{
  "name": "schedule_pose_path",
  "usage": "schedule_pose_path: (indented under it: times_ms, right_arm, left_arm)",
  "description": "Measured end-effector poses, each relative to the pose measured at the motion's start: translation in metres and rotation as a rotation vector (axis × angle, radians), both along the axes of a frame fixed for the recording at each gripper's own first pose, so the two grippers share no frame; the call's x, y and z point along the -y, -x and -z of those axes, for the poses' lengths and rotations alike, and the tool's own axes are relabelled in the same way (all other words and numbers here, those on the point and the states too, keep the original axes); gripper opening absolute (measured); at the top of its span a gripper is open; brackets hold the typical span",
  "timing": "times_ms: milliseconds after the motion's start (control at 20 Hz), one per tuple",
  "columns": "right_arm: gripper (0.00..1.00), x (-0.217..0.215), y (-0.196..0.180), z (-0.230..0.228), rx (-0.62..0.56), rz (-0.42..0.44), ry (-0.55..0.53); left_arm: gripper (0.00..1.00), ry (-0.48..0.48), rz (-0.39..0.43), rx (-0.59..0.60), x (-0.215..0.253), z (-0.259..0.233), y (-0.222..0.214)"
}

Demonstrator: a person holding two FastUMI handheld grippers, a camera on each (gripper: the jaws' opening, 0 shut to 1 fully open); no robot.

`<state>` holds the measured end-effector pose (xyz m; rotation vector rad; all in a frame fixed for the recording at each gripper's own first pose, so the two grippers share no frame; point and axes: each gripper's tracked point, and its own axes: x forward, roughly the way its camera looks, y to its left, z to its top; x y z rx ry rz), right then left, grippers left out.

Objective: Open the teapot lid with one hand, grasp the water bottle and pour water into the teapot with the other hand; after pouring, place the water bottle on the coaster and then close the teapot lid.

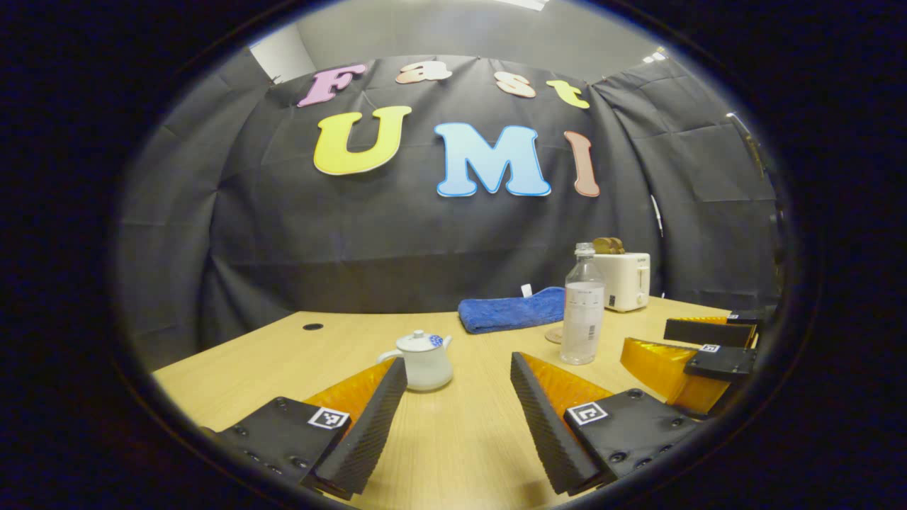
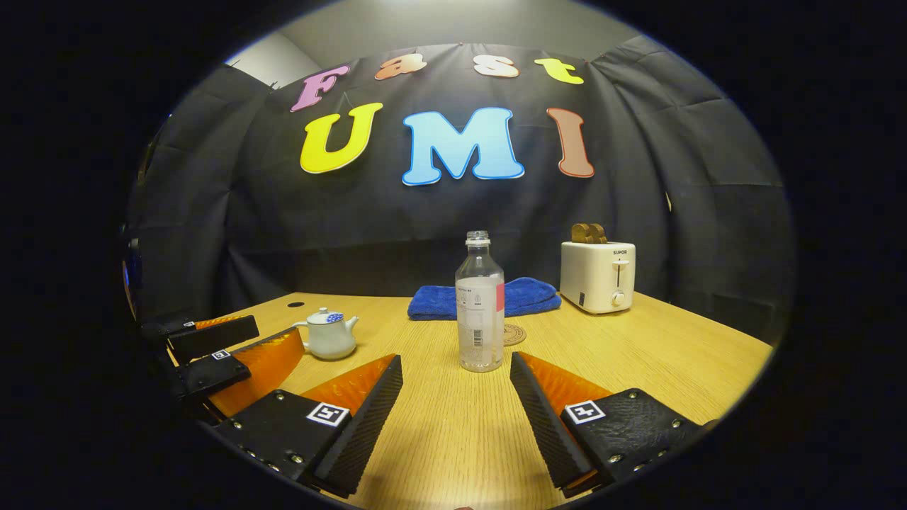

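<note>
Both tools are held low over the desk [image 2: 638, 354] with nothing in them; the left tool [image 1: 459, 407] has its fingers spread wide and points toward the teapot [image 1: 424, 363], which stands just past its left finger, and the right tool [image 2: 455, 407] is likewise spread, aimed squarely at the water bottle [image 2: 480, 312] standing upright a little ahead of it; the teapot sits to the left of the bottle, well apart from it, its lid [image 1: 418, 342] on and nothing yet begun. The teapot looks to be glazed ceramic, so hard, smooth and breakable; its lid is small and light, and the place to take it is the little knob on top, pinched gently from above, since a slick glaze gives poor purchase and a dropped lid would chip. The bottle is thin clear plastic with its cap off; it seems mostly full, though the water line is hard to read from here, so I would reckon it fairly heavy and apt to dent and spill if squeezed hard; best gripped around the mid-body at the label. The coaster [image 2: 516, 334] lies just behind the bottle, in front of a folded blue towel [image 2: 524, 296]; a toaster [image 2: 597, 275] stands off to the right.
</note>
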<state>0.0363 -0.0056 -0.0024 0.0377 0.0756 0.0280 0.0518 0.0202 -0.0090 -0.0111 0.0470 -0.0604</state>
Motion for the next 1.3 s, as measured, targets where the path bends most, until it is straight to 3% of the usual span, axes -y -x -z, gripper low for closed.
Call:
schedule_pose_path:
  times_ms: [350, 850, 1150, 1300]
  right_arm:
    - [0.95, 0.002, -0.049, -0.022, 0.004, 0.006, 0.009]
    - [0.95, 0.019, -0.093, -0.022, -0.09, 0.059, 0.016]
    - [0.95, 0.028, -0.128, -0.011, -0.155, 0.093, -0.014]
    - [0.95, 0.03, -0.14, 0.004, -0.176, 0.105, -0.021]
  left_arm:
    - [0.99, 0.066, 0.059, -0.001, -0.013, -0.018, -0.053]
    - [0.99, 0.043, 0.101, -0.041, -0.02, -0.007, -0.123]
    - [0.99, 0.099, 0.113, -0.058, -0.025, -0.001, -0.149]
    - [0.94, 0.085, 0.128, -0.066, -0.024, 0.003, -0.157]
